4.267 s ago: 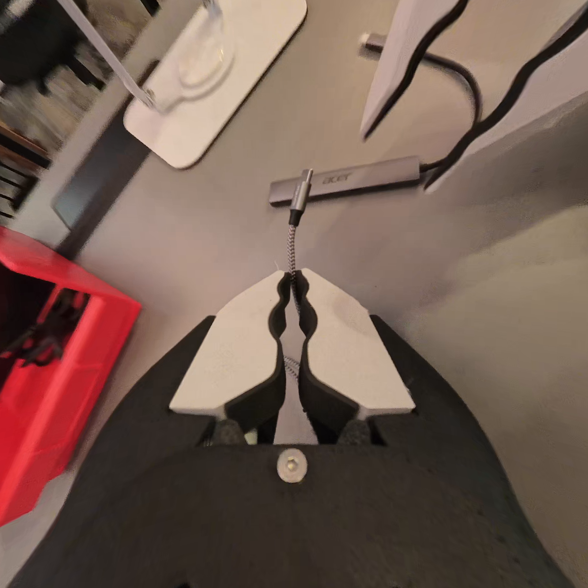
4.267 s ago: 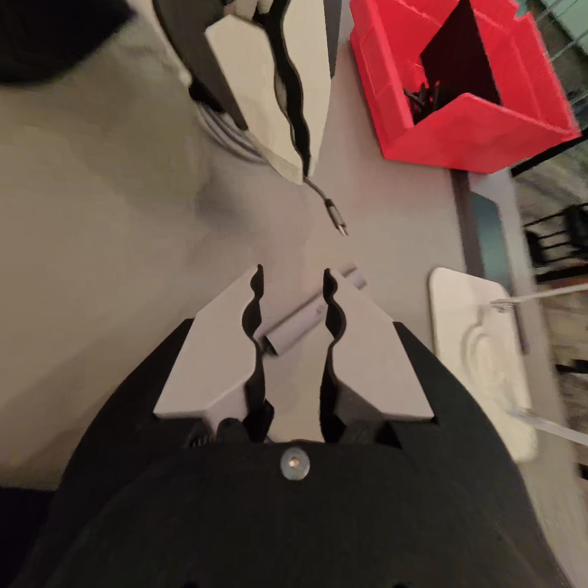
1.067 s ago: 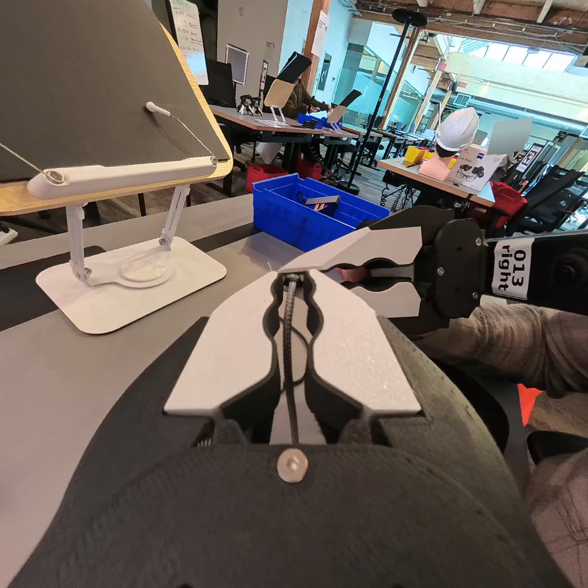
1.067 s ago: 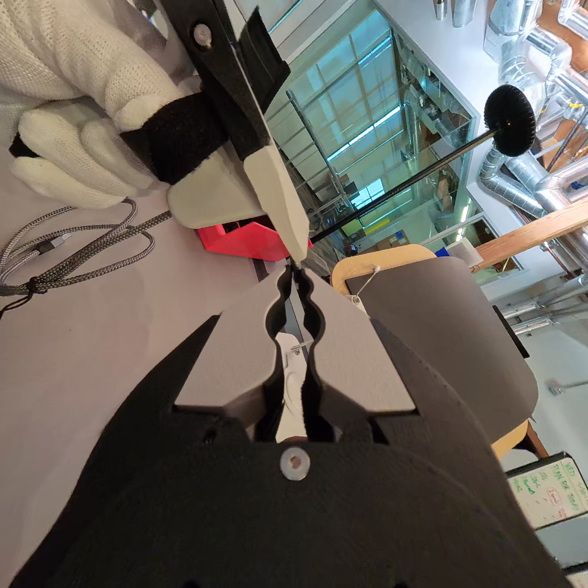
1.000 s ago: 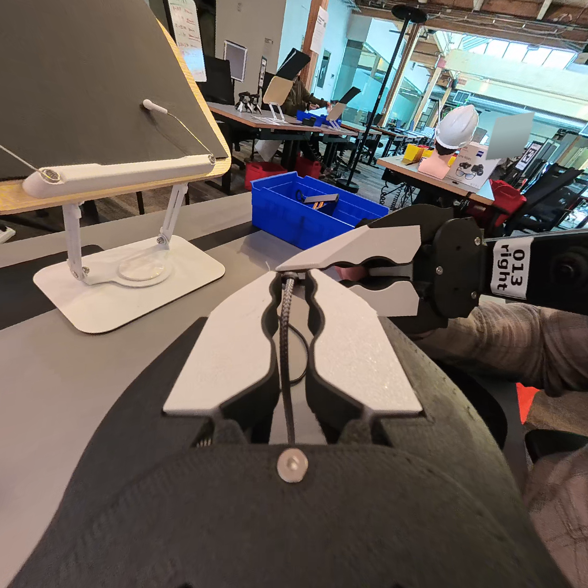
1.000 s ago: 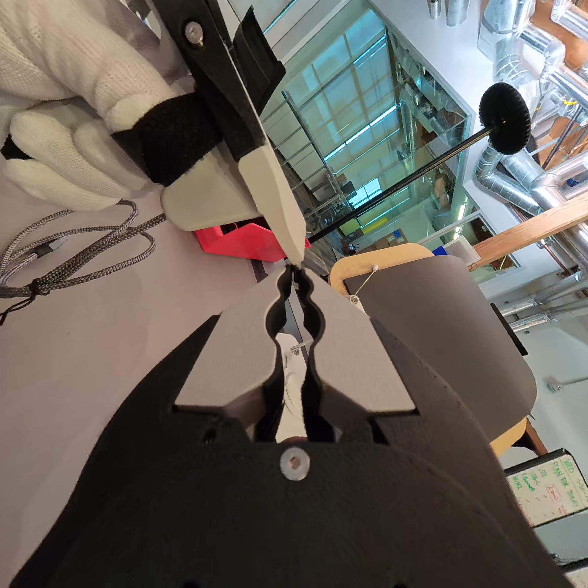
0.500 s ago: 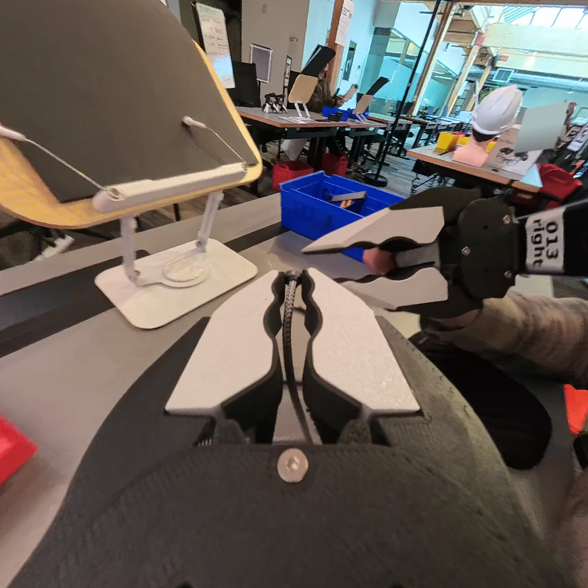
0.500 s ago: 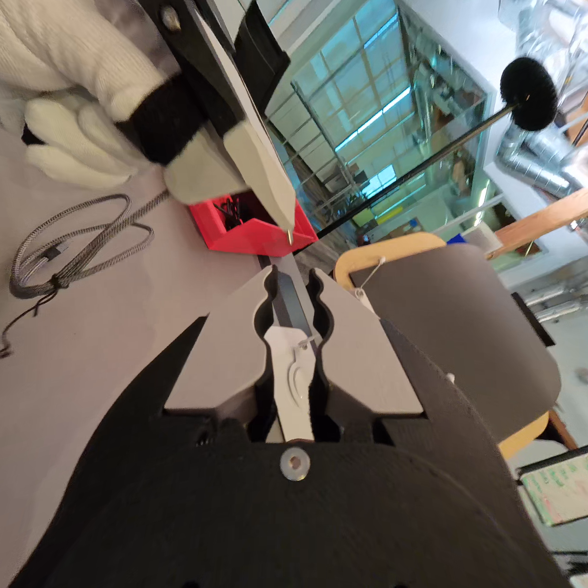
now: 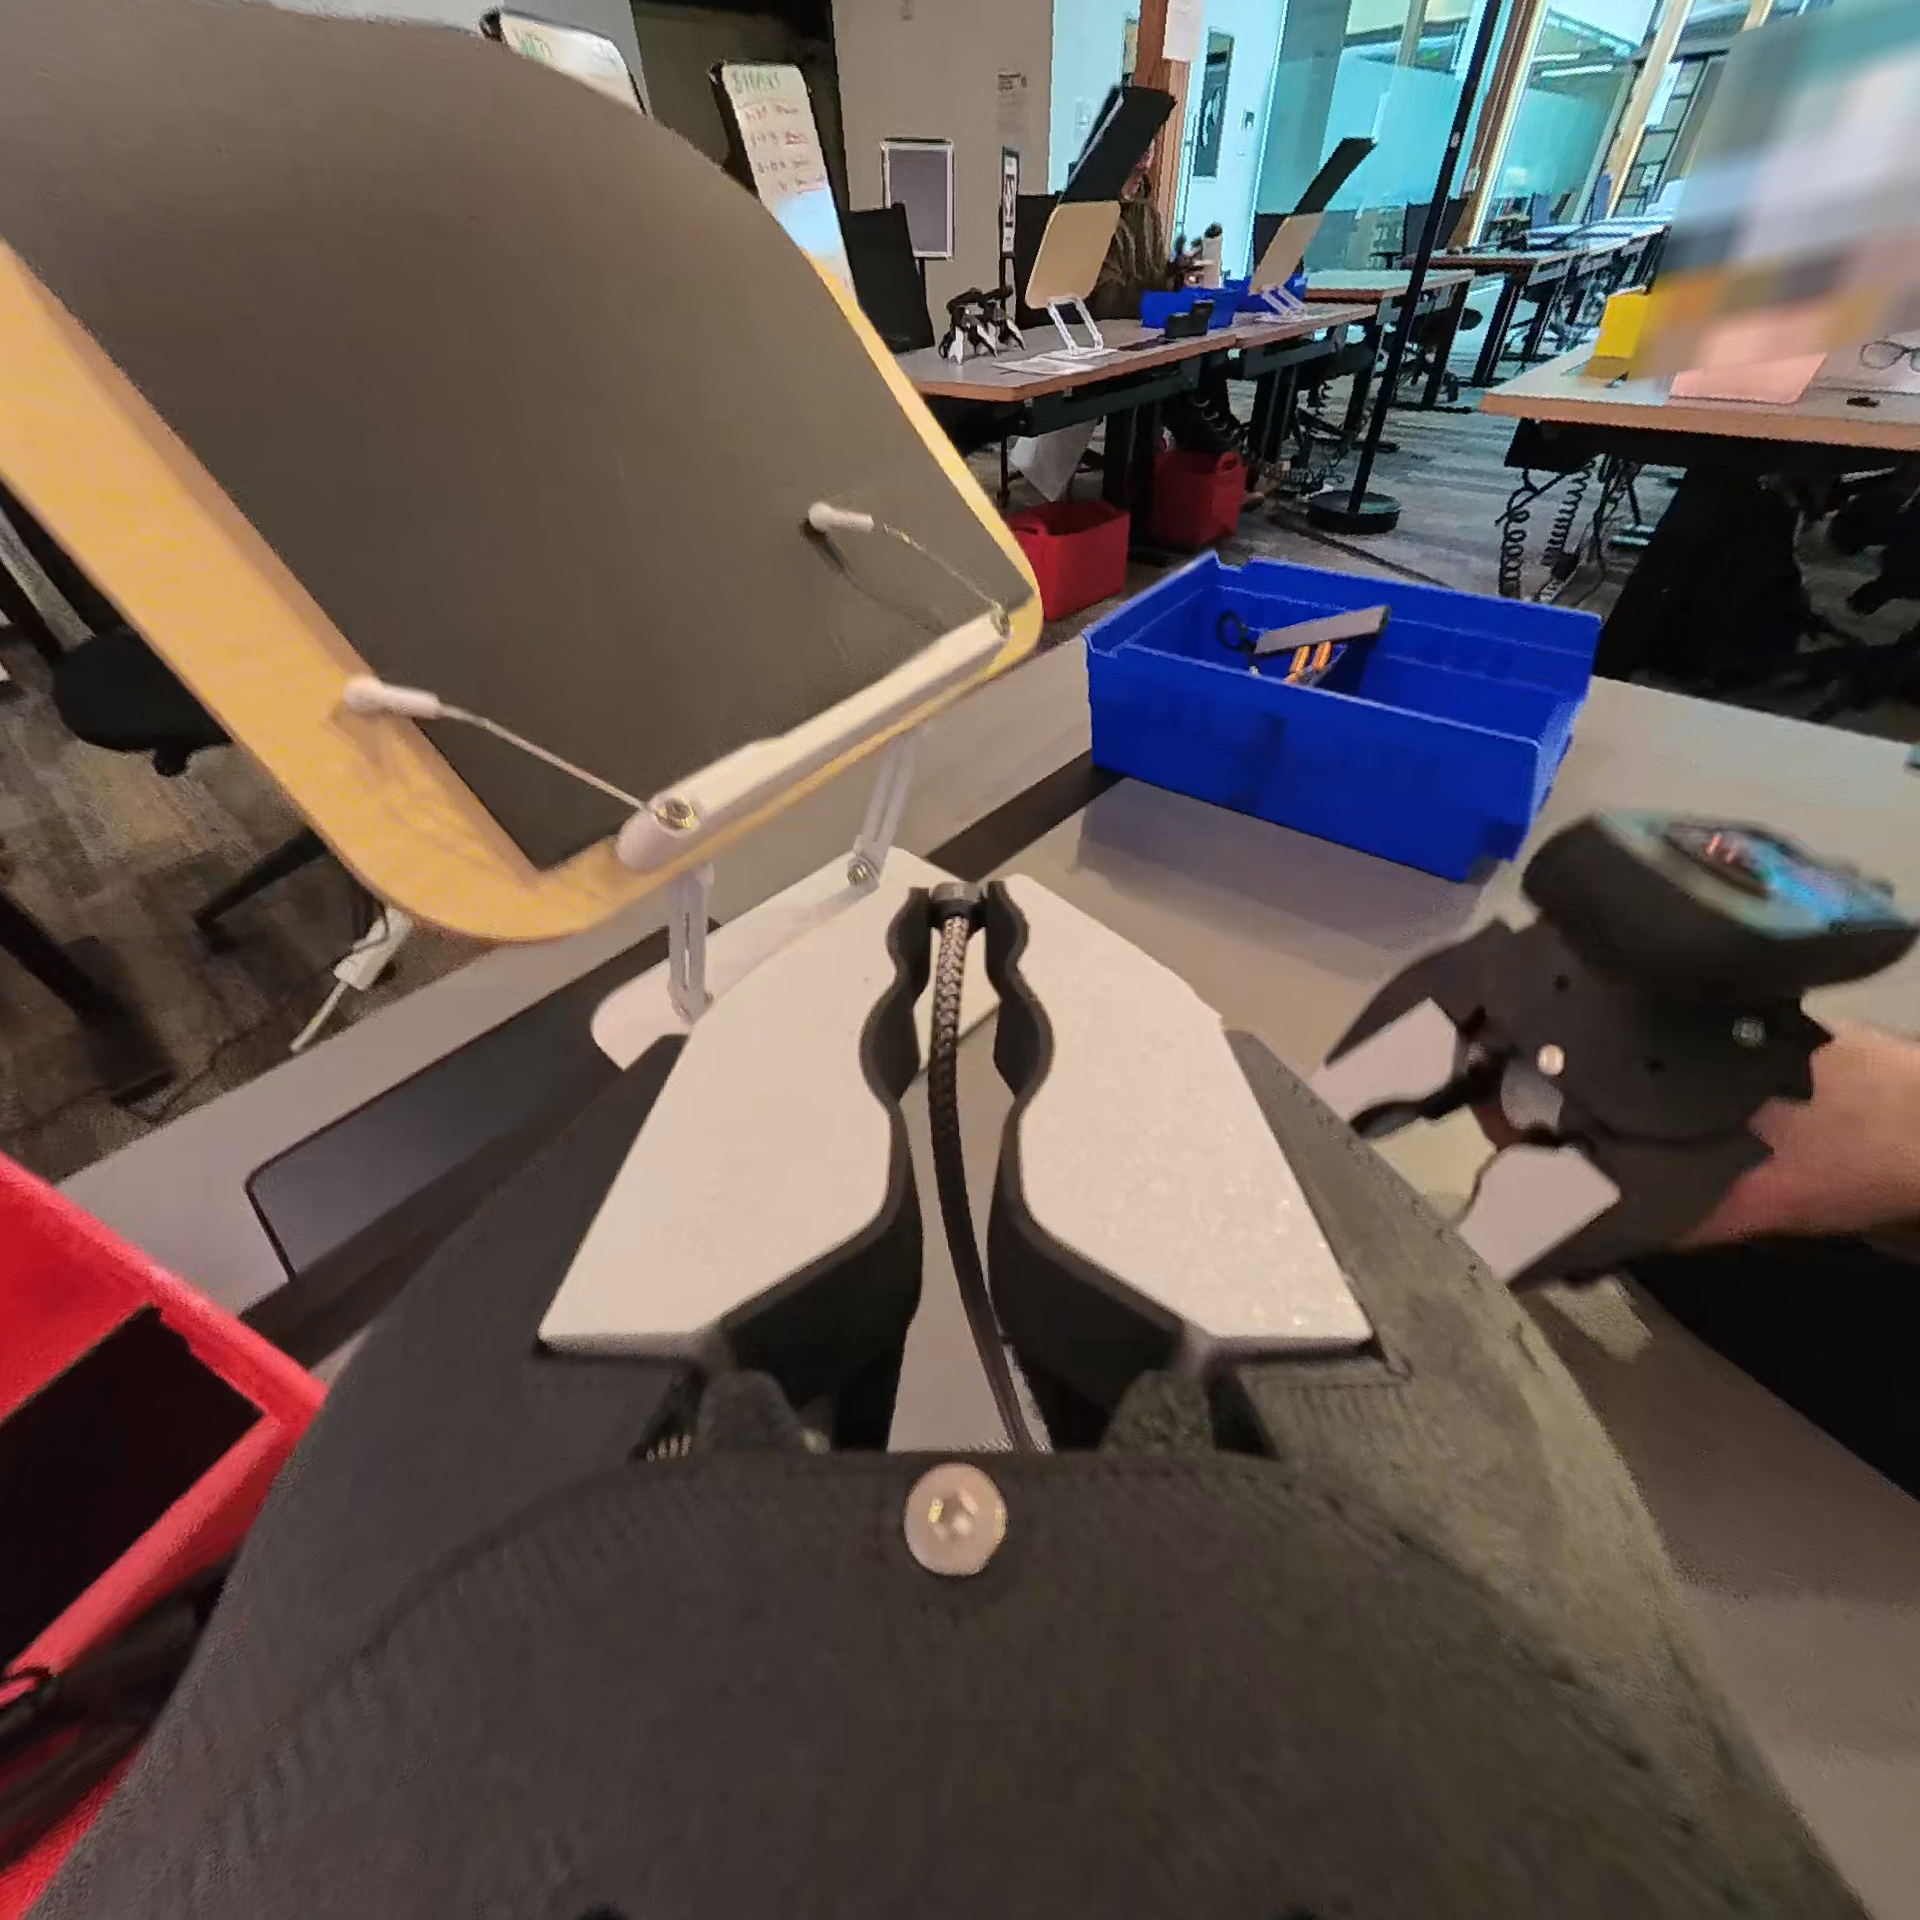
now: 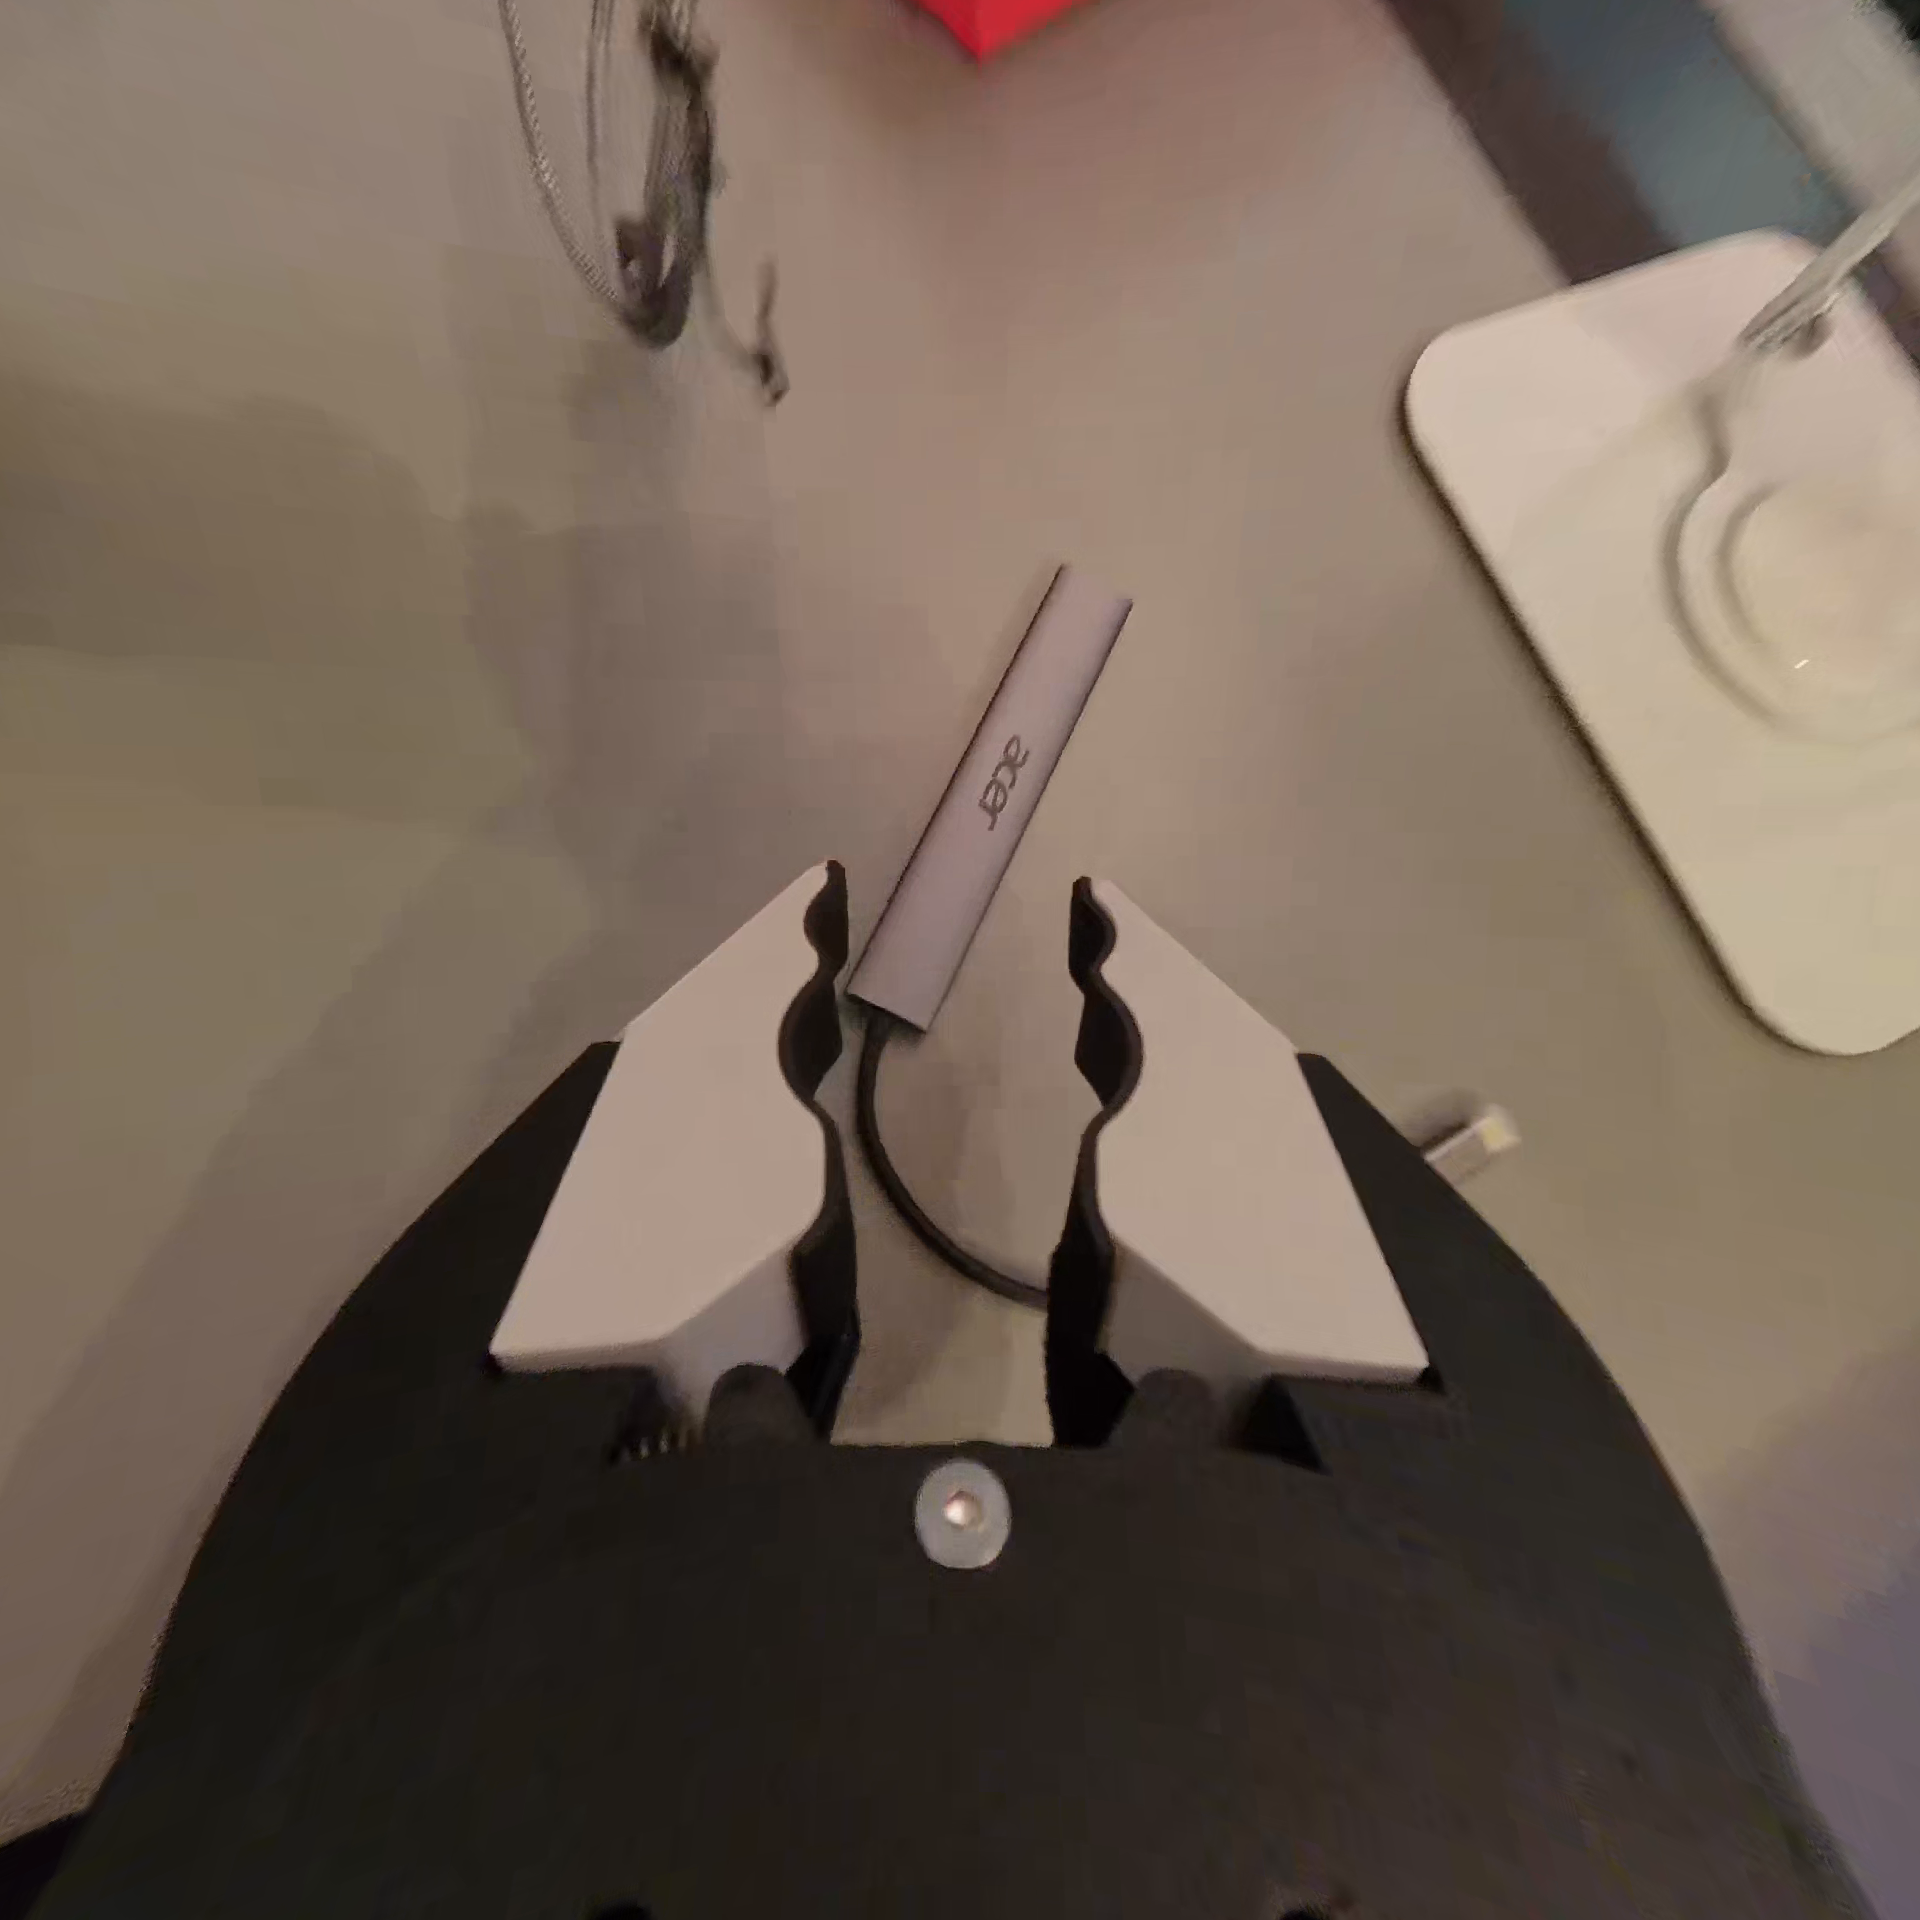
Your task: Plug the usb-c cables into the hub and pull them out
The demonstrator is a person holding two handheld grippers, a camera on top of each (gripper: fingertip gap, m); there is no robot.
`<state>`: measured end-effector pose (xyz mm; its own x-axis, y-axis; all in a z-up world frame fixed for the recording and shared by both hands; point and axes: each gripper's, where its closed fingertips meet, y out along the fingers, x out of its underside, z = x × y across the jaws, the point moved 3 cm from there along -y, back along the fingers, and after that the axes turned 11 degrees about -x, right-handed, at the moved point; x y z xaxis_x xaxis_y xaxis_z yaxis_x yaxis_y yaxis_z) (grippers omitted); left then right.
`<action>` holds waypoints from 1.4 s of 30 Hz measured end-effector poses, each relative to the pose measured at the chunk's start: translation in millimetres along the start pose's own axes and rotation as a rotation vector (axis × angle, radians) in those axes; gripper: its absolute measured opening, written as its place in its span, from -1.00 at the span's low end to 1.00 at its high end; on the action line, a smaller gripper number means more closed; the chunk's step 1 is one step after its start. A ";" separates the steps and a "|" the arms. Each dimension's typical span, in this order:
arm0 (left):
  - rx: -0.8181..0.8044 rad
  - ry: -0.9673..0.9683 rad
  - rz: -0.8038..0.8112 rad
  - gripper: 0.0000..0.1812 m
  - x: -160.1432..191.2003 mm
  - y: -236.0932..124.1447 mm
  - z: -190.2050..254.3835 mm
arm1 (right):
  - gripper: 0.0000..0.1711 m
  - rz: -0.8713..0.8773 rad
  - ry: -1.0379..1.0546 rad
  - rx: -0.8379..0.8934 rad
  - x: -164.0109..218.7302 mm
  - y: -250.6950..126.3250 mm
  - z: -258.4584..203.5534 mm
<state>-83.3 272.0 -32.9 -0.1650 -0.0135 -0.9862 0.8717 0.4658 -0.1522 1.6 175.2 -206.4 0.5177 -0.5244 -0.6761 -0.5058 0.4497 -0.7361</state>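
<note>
My left gripper is shut on a braided usb-c cable that runs back between its fingers, with the plug end at the tips, held above the table. My right gripper is open and empty, pointing down over the grey hub, which lies flat on the grey table with its black lead curling back between the fingers. The lead's plug lies to the right. The right gripper also shows in the left wrist view, low at the right, jaws apart. A blurred bundle of braided cable lies at the far left.
A white stand base sits right of the hub; its tilted black board with a wooden edge fills the upper left of the left wrist view. A blue bin stands at the back right, a red bin at the near left.
My right gripper has opened, drawn away from the left gripper's tip and swung down over the hub on the table. My left gripper still holds the cable and has turned left.
</note>
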 end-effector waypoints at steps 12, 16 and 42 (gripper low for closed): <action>0.017 -0.018 0.116 -0.89 -43.5 26.9 -22.6 | -0.77 0.004 0.087 -0.029 9.3 37.3 8.6; 0.004 -0.033 0.126 -0.89 -41.8 19.5 -36.5 | -0.78 0.209 0.087 -0.187 -8.1 20.9 8.1; -0.079 0.197 0.112 -0.89 -49.8 6.2 -26.3 | -0.78 0.501 0.007 -0.219 -149.8 -100.4 63.6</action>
<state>-81.7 298.8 17.0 -0.1627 0.2117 -0.9637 0.8520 0.5227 -0.0291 18.6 254.6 -33.3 0.1717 -0.2901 -0.9415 -0.8218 0.4849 -0.2992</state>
